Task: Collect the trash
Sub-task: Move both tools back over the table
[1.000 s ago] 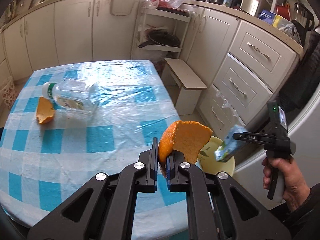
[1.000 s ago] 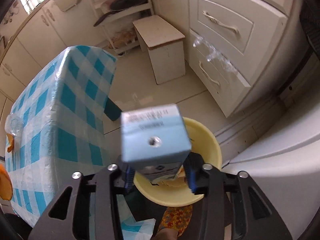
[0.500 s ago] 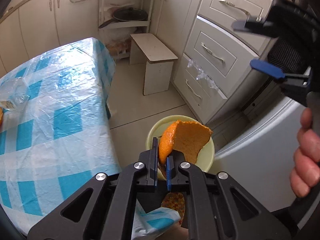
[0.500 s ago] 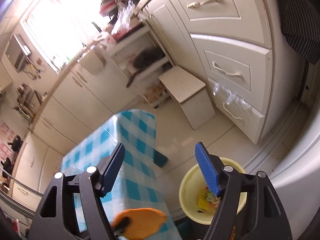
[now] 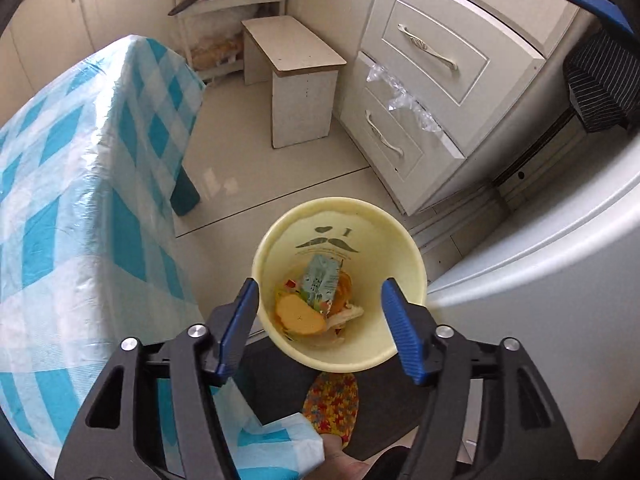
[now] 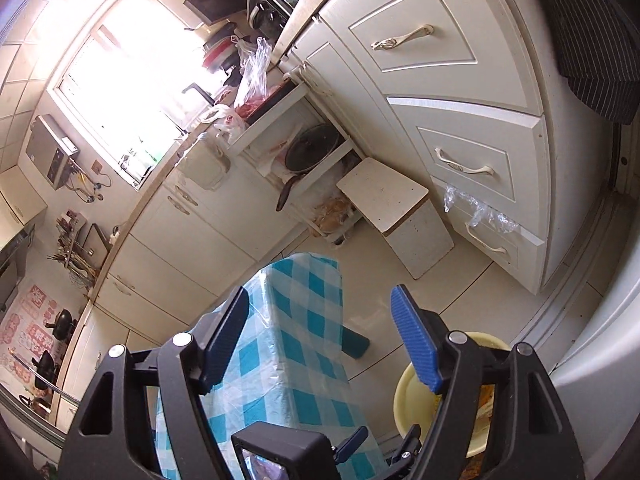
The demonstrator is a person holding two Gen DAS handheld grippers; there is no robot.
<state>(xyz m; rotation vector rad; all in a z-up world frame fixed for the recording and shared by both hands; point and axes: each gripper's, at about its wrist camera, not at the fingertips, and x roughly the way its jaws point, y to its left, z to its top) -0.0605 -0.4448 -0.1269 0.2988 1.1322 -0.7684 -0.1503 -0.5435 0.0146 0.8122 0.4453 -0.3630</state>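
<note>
Peel [image 5: 300, 314] and carton [image 5: 320, 280] lie in bin [image 5: 400, 240] beside table [image 5: 80, 200].

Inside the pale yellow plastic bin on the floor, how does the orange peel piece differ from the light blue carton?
The orange peel piece is rounded and plain orange; the light blue carton is boxy with printed panels. The peel lies low, toward the near wall of the pale yellow plastic bin; the carton lies tilted, its upper end toward the far wall with the moustache print. The carton looks longer than the peel. Both lie among the other scraps in the bin.
</note>
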